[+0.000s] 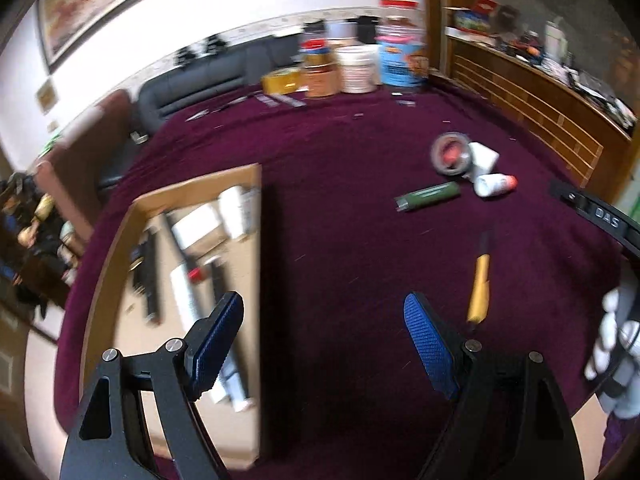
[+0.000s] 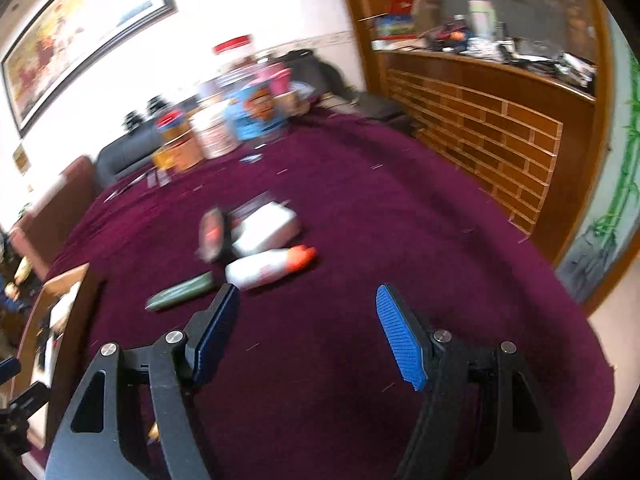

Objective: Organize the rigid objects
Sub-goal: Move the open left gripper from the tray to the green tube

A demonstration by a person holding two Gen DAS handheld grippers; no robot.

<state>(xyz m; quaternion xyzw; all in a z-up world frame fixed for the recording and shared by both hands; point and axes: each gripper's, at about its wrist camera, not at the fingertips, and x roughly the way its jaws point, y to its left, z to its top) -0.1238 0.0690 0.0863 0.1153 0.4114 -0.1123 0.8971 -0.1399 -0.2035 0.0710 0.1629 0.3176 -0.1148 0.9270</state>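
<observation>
On the purple tablecloth lie a yellow utility knife (image 1: 480, 280), a green tube (image 1: 428, 196) (image 2: 182, 292), a white bottle with an orange cap (image 1: 494, 184) (image 2: 272, 266), a grey tape roll (image 1: 452, 154) (image 2: 214, 236) and a white box (image 1: 484, 158) (image 2: 268, 226). An open cardboard box (image 1: 200, 188) (image 2: 60, 284) at the left holds several tools and packets. My left gripper (image 1: 322, 308) hangs open over bare cloth between the cardboard box and the knife. Just short of the bottle and tube, my right gripper (image 2: 308, 296) is open with nothing between its fingers.
Tubs and jars (image 1: 360, 64) (image 2: 232, 120) stand in a cluster at the table's far edge. A wooden brick-patterned counter (image 1: 532, 100) (image 2: 500, 140) runs along the right. A dark sofa (image 1: 192, 84) and a brown chair (image 1: 96, 148) stand beyond the table's left.
</observation>
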